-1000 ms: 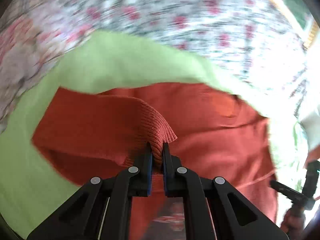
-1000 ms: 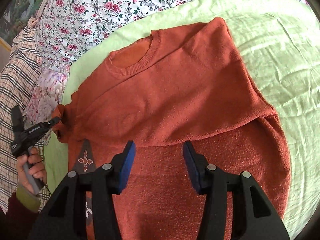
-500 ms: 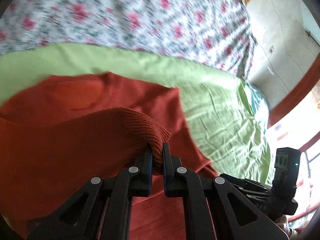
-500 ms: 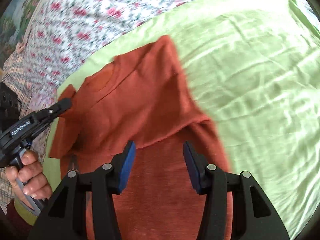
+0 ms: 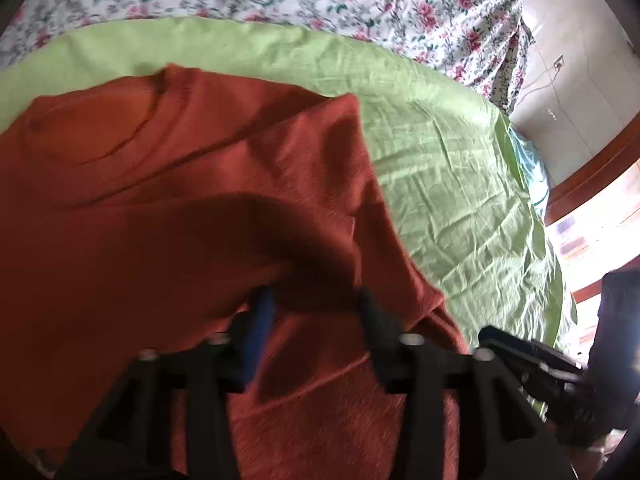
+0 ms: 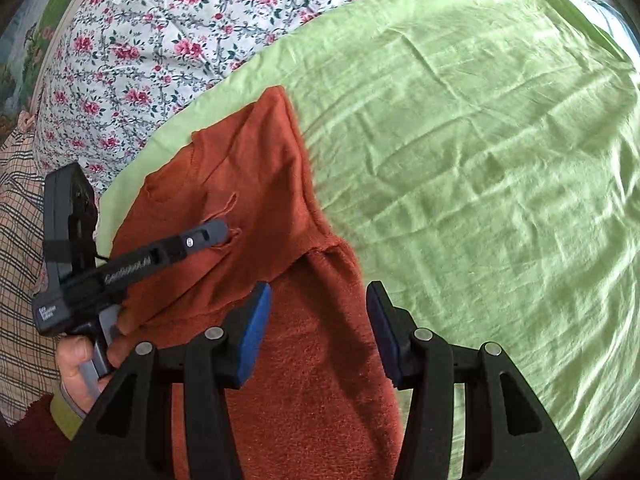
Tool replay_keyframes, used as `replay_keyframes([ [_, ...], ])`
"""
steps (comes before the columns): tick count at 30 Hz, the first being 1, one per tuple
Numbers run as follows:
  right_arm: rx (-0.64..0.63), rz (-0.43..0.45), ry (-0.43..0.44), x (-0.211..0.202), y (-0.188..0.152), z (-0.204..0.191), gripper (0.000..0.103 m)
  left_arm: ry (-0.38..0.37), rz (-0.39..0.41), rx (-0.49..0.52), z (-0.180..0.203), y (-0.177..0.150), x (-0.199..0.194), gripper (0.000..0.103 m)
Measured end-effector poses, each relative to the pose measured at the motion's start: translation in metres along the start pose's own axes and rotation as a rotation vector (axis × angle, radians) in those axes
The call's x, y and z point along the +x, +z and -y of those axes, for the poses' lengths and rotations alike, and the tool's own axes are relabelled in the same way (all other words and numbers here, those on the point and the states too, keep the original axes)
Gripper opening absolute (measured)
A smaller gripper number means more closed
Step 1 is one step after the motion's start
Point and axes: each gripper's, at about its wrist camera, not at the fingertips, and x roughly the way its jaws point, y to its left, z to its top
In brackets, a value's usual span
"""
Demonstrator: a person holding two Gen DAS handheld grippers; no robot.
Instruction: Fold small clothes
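A rust-orange knit sweater [image 5: 180, 200] lies on a light green sheet [image 5: 460, 184], with its sleeves folded in over the body. My left gripper [image 5: 316, 304] is open just above the folded sleeve, holding nothing; the view is blurred. It also shows in the right wrist view [image 6: 216, 234], tips over the middle of the sweater [image 6: 288, 264]. My right gripper [image 6: 318, 320] is open and empty above the sweater's lower body, near its right edge.
A floral bedspread [image 6: 160, 52] lies beyond the green sheet [image 6: 480, 160]. A checked cloth [image 6: 20, 208] is at the left. The right gripper's body [image 5: 552, 376] shows at the lower right of the left wrist view. Floor and wooden trim [image 5: 592, 168] are beyond the bed.
My left gripper carried the sleeve cuff across the sweater to the right, then opened and let it go. My right gripper stayed open and shifted right relative to the sweater.
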Motion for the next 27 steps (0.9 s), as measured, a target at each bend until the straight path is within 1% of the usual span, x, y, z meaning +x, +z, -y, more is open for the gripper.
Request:
replay_keyframes([
  [4, -0.031, -0.019, 0.027, 0.009, 0.001, -0.014, 0.051, 0.05, 0.02, -0.012, -0.024, -0.026, -0.034, 0.053],
  [6, -0.057, -0.031, 0.045, 0.017, 0.002, -0.025, 0.051, 0.115, 0.05, -0.02, -0.042, -0.046, -0.058, 0.053],
  [9, -0.104, -0.04, 0.058, 0.028, 0.007, -0.041, 0.051, 0.24, 0.076, -0.067, -0.079, -0.074, -0.092, 0.055],
  [13, -0.163, -0.046, 0.051, 0.045, 0.02, -0.055, 0.051, 0.395, 0.098, -0.198, -0.142, -0.111, -0.131, 0.055],
  [15, -0.171, -0.056, 0.058, 0.058, 0.03, -0.058, 0.051, 0.506, 0.099, -0.258, -0.174, -0.128, -0.146, 0.055],
  [16, -0.17, -0.065, 0.061, 0.065, 0.035, -0.059, 0.051, 0.537, 0.093, -0.291, -0.19, -0.135, -0.151, 0.054],
  [19, -0.177, -0.109, 0.082, 0.087, 0.047, -0.065, 0.052, 0.571, 0.087, -0.353, -0.221, -0.145, -0.158, 0.054],
  [21, -0.178, -0.131, 0.1, 0.102, 0.051, -0.069, 0.052, 0.584, 0.081, -0.362, -0.235, -0.145, -0.157, 0.054],
  [23, -0.184, -0.13, 0.107, 0.11, 0.052, -0.073, 0.052, 0.591, 0.093, -0.358, -0.241, -0.139, -0.152, 0.054],
  [24, -0.192, -0.13, 0.115, 0.112, 0.053, -0.076, 0.035, 0.596, 0.099, -0.357, -0.242, -0.136, -0.15, 0.054],
  [25, -0.198, -0.134, 0.128, 0.111, 0.055, -0.079, 0.013, 0.603, 0.102, -0.359, -0.242, -0.132, -0.146, 0.054],
  [26, -0.202, -0.137, 0.143, 0.108, 0.057, -0.081, 0.013, 0.613, 0.103, -0.367, -0.245, -0.128, -0.144, 0.051],
  [27, -0.203, -0.113, 0.157, 0.098, 0.061, -0.085, 0.013, 0.622, 0.11, -0.383, -0.248, -0.124, -0.145, 0.048],
])
